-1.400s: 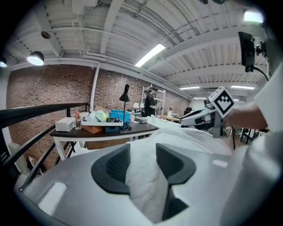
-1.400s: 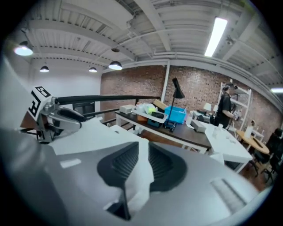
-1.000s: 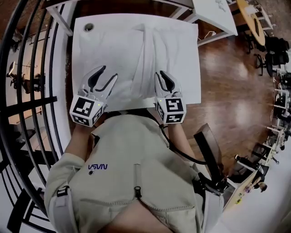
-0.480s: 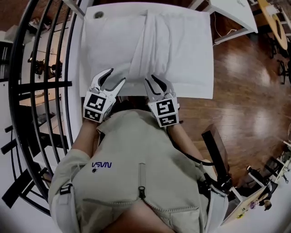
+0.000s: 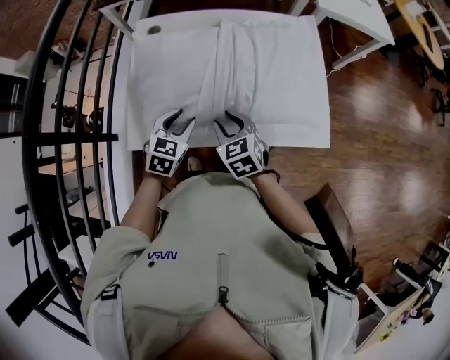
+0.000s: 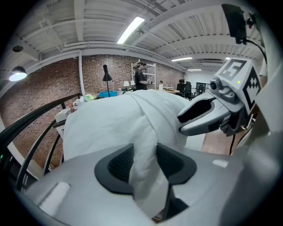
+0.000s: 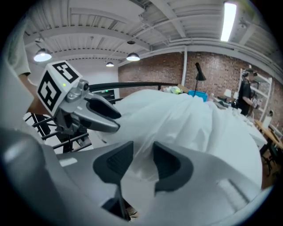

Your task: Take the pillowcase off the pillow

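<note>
A white pillow in its pillowcase [image 5: 271, 77] lies on a white table [image 5: 143, 49], with a raised fold of the case [image 5: 218, 70] running down the middle to the near edge. My left gripper [image 5: 178, 118] is at the left of that fold; its jaws have just been closing, and in the left gripper view [image 6: 145, 160] pillowcase fabric [image 6: 143, 145] is pinched between the pads. The right gripper [image 5: 230, 117] is at the fold's right; its jaws have just been opening, and in the right gripper view [image 7: 142, 161] they stand apart with loose fabric [image 7: 146, 150] between them.
A black metal railing [image 5: 70, 140] runs along the left. Wooden floor [image 5: 380, 140] lies to the right, another white table [image 5: 351, 17] stands at the far right, and a dark stand [image 5: 337, 225] is beside the person.
Both grippers have come down and drawn closer together, from wide apart on the pillow's near side to either side of the central fold at its near edge.
</note>
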{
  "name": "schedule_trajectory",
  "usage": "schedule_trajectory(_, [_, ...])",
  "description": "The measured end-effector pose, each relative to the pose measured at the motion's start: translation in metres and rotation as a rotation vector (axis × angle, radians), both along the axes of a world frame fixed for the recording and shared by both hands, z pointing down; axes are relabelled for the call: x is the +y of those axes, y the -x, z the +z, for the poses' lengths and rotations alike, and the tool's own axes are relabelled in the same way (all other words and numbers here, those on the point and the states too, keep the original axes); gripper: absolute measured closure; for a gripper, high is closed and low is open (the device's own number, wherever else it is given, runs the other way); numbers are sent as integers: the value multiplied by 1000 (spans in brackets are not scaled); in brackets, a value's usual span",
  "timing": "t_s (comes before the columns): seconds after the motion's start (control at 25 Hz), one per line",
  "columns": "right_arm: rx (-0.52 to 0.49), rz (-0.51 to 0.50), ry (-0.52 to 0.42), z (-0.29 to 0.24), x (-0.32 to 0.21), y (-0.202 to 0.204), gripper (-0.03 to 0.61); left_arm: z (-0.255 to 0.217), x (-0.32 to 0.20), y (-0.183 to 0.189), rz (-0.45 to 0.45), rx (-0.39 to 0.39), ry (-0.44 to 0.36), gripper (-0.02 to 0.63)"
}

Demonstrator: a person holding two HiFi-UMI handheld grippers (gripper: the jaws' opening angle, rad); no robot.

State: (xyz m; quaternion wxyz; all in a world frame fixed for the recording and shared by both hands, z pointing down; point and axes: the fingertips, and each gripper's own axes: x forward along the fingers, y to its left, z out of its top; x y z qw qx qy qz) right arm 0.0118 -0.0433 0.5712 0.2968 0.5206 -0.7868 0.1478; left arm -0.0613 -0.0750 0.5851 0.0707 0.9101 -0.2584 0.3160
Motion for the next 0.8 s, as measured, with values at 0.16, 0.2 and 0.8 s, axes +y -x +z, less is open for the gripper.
schedule_trajectory(0.16, [99,78,-7,7,-11,-10,536,-12,-2,-4,56,24,-41,586])
schedule_trajectory(0.2, [112,103,-19,3,-13,-15,565,-19,-3,-5,62,47,-52,597])
schedule_trajectory(0.8, [222,554,-52,-22,24,-164,572,-82,-61,31,-87,279,-76,601])
